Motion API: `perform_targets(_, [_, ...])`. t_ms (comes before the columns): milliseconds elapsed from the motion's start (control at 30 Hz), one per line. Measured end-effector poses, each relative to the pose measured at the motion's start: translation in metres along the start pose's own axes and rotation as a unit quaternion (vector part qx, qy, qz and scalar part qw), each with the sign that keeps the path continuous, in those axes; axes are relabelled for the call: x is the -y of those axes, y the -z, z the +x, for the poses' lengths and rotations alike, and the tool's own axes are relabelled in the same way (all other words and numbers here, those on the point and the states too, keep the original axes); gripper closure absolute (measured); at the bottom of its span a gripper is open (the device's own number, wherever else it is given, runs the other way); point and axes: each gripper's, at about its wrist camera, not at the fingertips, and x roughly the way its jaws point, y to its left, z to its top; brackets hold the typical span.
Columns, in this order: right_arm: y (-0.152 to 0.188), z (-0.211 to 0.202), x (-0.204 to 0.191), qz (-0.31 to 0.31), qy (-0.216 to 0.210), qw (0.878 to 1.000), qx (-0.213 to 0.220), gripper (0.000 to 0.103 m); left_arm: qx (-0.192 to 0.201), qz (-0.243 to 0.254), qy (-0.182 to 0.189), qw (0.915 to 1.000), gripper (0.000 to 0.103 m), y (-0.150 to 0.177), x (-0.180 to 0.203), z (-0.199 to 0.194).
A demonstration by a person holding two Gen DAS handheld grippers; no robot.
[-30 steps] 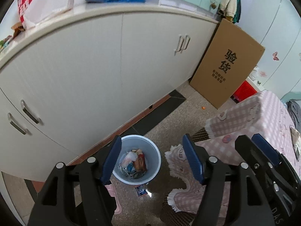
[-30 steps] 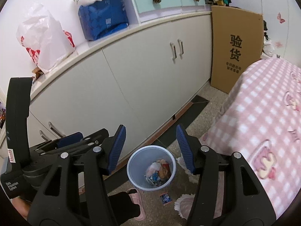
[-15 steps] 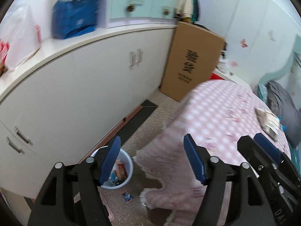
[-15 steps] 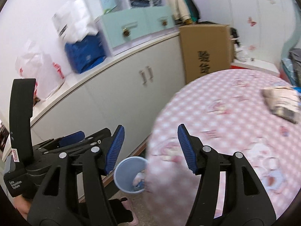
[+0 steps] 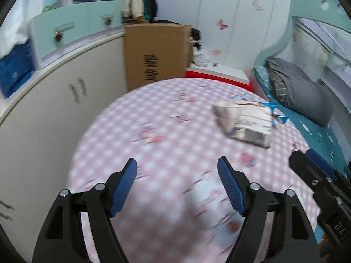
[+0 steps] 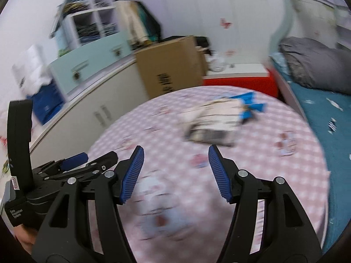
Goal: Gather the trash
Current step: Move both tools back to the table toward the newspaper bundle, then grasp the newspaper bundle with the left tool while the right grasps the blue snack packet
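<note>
Jaws on the left gripper (image 5: 177,171) and right gripper (image 6: 175,160) just widened, nothing between them; flat beige-and-black printed wrapper (image 5: 246,123) lies on the pink checkered tablecloth (image 5: 153,135), long axis slanting toward the grey pillow (image 5: 300,92).

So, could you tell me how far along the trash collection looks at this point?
Done: nothing shows here; no bin is in view. In hand: nothing. The left gripper and right gripper are empty, jaws just opening. Left: the crumpled wrapper and blue scraps on the pink checked tablecloth, beyond both grippers.
</note>
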Motion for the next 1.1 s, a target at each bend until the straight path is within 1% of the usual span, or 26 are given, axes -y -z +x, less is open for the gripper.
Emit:
perform_targets(67, [-0.005, 0.002, 0.021, 0.011, 0.013, 1.000, 0.002, 0.042, -0.003, 0.009, 0.011, 0.9999, 0.029, -0.005, 0.019, 0.016])
perform_targets(133, [-0.014, 0.008, 0.045, 0.023, 0.028, 0.999, 0.000, 0.041, -0.015, 0.017, 0.018, 0.9996, 0.029, -0.012, 0.037, 0.038])
perform_targets(233, [-0.022, 0.018, 0.073, 0.035, 0.039, 0.999, -0.003, 0.041, -0.027, 0.018, 0.022, 0.9992, 0.029, -0.020, 0.052, 0.061])
perform_targets(333, [-0.030, 0.032, 0.091, 0.045, 0.046, 0.998, -0.007, 0.038, -0.031, 0.019, 0.022, 0.9991, 0.029, -0.031, 0.063, 0.078])
perform_targets(400, [-0.035, 0.045, 0.099, 0.050, 0.048, 0.997, -0.013, 0.038, -0.038, 0.019, 0.022, 0.9989, 0.029, -0.036, 0.068, 0.092])
perform_targets(500, [-0.042, 0.062, 0.113, 0.059, 0.048, 0.997, -0.020, 0.037, -0.040, 0.016, 0.025, 0.9988, 0.029, -0.043, 0.075, 0.107])
perform_targets(600, [-0.050, 0.076, 0.122, 0.064, 0.048, 0.997, -0.022, 0.036, -0.038, 0.017, 0.019, 0.9989, 0.029, -0.050, 0.080, 0.119])
perform_targets(633, [-0.052, 0.081, 0.126, 0.066, 0.046, 0.996, -0.024, 0.036, -0.036, 0.015, 0.017, 0.9991, 0.031, -0.053, 0.080, 0.122])
perform_targets(700, [-0.058, 0.093, 0.133, 0.076, 0.038, 0.996, -0.028, 0.036, -0.039, 0.014, 0.004, 0.9991, 0.043, -0.057, 0.080, 0.132])
perform_targets(733, [-0.060, 0.099, 0.136, 0.082, 0.033, 0.996, -0.030, 0.036, -0.041, 0.008, 0.014, 0.9990, 0.048, -0.058, 0.078, 0.134])
perform_targets(800, [-0.062, 0.112, 0.141, 0.089, 0.028, 0.995, -0.035, 0.036, -0.051, 0.006, 0.027, 0.9983, 0.066, -0.059, 0.077, 0.140])
perform_targets(833, [-0.064, 0.118, 0.143, 0.091, 0.027, 0.995, -0.037, 0.036, -0.046, 0.009, 0.034, 0.9983, 0.076, -0.059, 0.078, 0.140])
perform_targets(900, [-0.067, 0.130, 0.145, 0.092, 0.020, 0.995, -0.044, 0.036, -0.040, 0.015, 0.025, 0.9988, 0.080, -0.059, 0.079, 0.136])
perform_targets(967, [-0.068, 0.139, 0.145, 0.092, 0.011, 0.995, -0.048, 0.036, -0.039, 0.011, 0.031, 0.9987, 0.084, -0.058, 0.075, 0.133])
perform_targets(1000, [-0.068, 0.145, 0.147, 0.099, 0.000, 0.994, -0.054, 0.037, -0.038, 0.003, 0.032, 0.9988, 0.084, -0.057, 0.070, 0.130])
perform_targets(1067, [-0.070, 0.153, 0.147, 0.099, -0.003, 0.993, -0.062, 0.037, -0.030, -0.012, 0.019, 0.9993, 0.086, -0.057, 0.060, 0.124])
perform_targets(1100, [-0.070, 0.155, 0.147, 0.101, -0.009, 0.993, -0.066, 0.039, -0.027, -0.020, 0.016, 0.9993, 0.086, -0.058, 0.056, 0.121])
